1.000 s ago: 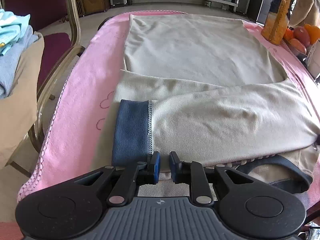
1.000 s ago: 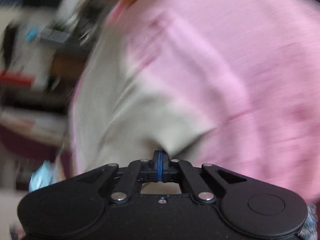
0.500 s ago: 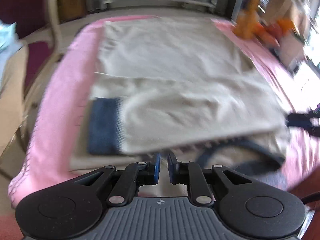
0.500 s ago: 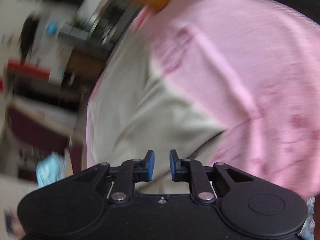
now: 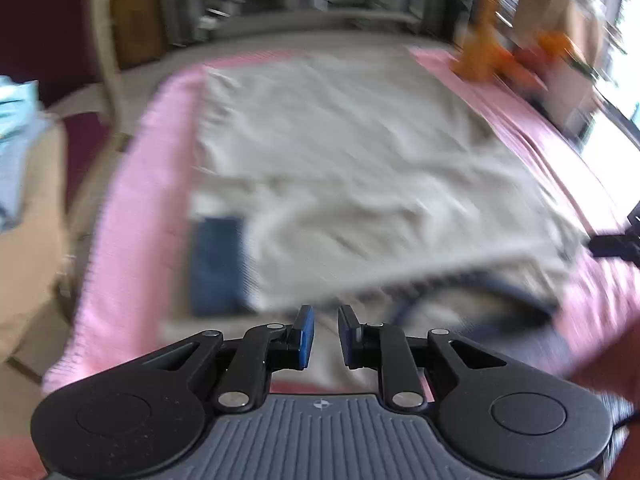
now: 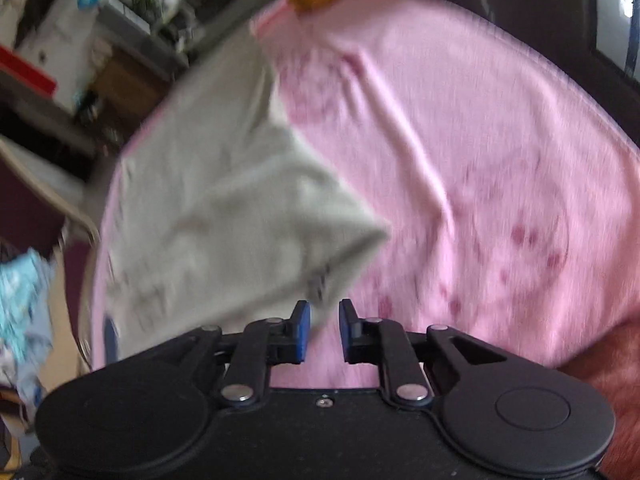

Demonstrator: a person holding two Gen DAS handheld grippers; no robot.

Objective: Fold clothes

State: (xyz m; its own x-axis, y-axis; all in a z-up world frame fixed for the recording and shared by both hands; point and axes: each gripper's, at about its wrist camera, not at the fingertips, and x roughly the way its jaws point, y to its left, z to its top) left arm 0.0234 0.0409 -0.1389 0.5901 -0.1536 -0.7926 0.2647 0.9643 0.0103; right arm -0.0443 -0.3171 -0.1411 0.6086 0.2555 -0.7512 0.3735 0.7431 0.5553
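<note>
A beige top lies flat on the pink cloth, one sleeve folded across it and ending in a blue cuff at the left; its dark collar curves near the front edge. My left gripper hovers above the near hem, its jaws opening a little with nothing between them. In the right wrist view the beige top spreads to the left, its near corner just ahead of my right gripper, which is open and empty over the pink cloth. The right gripper's tip also shows at the left view's right edge.
An orange bottle and fruit stand at the far right corner. A chair back rises at the left, with a pile of light blue clothes beyond it. A hand shows at the lower right.
The right gripper went from shut on the top's edge to open and drew back upward. The left gripper rose and pulled away from the hem, staying empty.
</note>
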